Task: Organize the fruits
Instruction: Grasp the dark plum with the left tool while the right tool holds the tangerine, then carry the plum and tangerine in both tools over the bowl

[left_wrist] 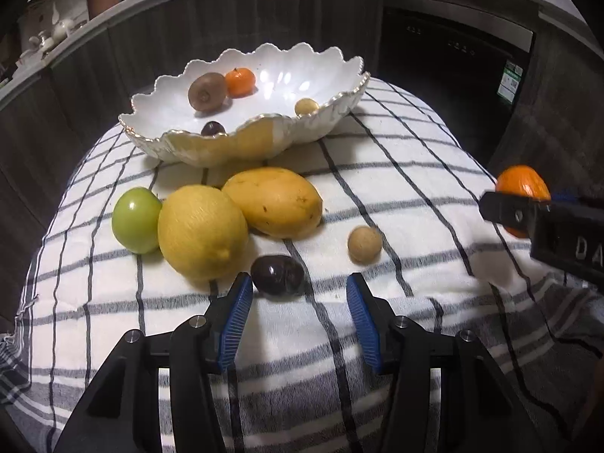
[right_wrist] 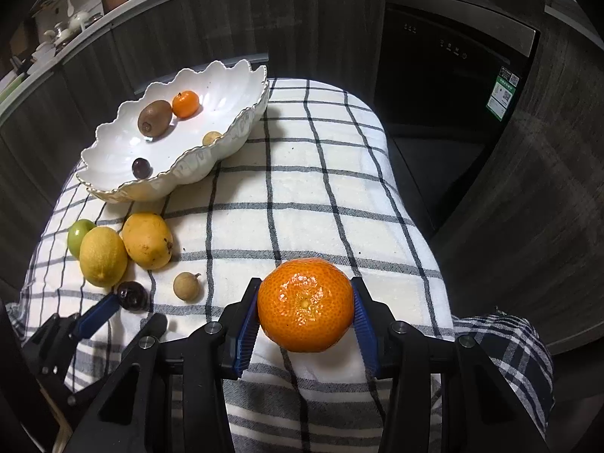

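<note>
Fingers of the right gripper [right_wrist: 305,304] closed on a large orange tangerine [right_wrist: 305,304], blue pads pressed to both its sides, lifted over the near part of a checked cloth [right_wrist: 302,196]. Fingers of the left gripper [left_wrist: 298,283] partly open and holding nothing, tips on either side of bare cloth, one blue pad just beside a dark purple fruit [left_wrist: 277,270] lying ahead of them. Just beyond, a small tan round fruit [left_wrist: 364,244] alone on the cloth. Further to the left, touching in a row: a green apple [left_wrist: 136,219], a yellow lemon [left_wrist: 202,232] and a yellow mango [left_wrist: 273,202]. Behind these, at the far side of the cloth-covered desk, a white scalloped bowl [left_wrist: 332,75] with a gold rim, holding a brown kiwi [left_wrist: 207,90], a small orange tangerine [left_wrist: 240,81], a small tan fruit [left_wrist: 306,106] and a small dark fruit [left_wrist: 212,128]. Beyond the desk, dark wood-grain cabinets [right_wrist: 211,15] and a black built-in appliance [right_wrist: 449,75].
</note>
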The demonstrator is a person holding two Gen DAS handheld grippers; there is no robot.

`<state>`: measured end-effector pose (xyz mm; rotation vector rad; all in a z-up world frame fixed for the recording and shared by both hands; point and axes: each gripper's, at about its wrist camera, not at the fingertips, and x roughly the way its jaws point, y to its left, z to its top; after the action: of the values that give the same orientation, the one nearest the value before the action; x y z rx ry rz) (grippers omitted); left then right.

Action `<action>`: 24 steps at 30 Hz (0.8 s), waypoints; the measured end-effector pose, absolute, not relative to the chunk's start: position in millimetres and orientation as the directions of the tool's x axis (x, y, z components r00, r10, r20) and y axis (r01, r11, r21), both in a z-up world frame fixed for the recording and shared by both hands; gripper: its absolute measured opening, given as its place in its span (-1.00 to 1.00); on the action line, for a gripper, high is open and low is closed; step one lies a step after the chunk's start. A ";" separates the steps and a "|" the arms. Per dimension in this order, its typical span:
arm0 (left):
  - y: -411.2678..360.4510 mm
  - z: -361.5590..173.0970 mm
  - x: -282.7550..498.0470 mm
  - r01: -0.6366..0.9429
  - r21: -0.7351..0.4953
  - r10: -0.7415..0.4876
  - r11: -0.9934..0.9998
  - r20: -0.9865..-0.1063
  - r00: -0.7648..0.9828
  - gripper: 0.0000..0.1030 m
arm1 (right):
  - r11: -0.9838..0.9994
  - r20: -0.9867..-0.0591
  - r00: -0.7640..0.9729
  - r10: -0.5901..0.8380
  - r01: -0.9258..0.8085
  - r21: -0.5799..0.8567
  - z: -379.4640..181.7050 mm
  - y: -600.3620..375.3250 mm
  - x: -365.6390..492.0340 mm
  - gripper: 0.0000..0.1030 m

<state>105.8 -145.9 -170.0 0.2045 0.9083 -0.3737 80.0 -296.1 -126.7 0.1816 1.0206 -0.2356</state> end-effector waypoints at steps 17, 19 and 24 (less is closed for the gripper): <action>-143.9 -176.9 119.4 0.388 0.008 -0.222 0.922 -0.810 0.543 -0.41 | 0.962 -0.869 0.486 -0.098 0.271 0.044 -135.5 -292.0 83.4 -0.10; -143.8 -176.5 119.0 0.389 0.007 -0.223 0.921 -0.810 0.542 -0.41 | 0.962 -0.869 0.485 -0.098 0.271 0.043 -135.3 -292.0 83.4 -0.10; -144.3 -169.4 115.9 0.395 0.006 -0.231 0.919 -0.803 0.550 -0.41 | 0.961 -0.866 0.491 -0.097 0.272 0.046 -132.1 -292.4 81.7 -0.10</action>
<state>115.9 -144.3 -169.4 0.1945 0.9171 -0.3730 81.7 -292.4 -132.1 0.1862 1.0352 -0.2258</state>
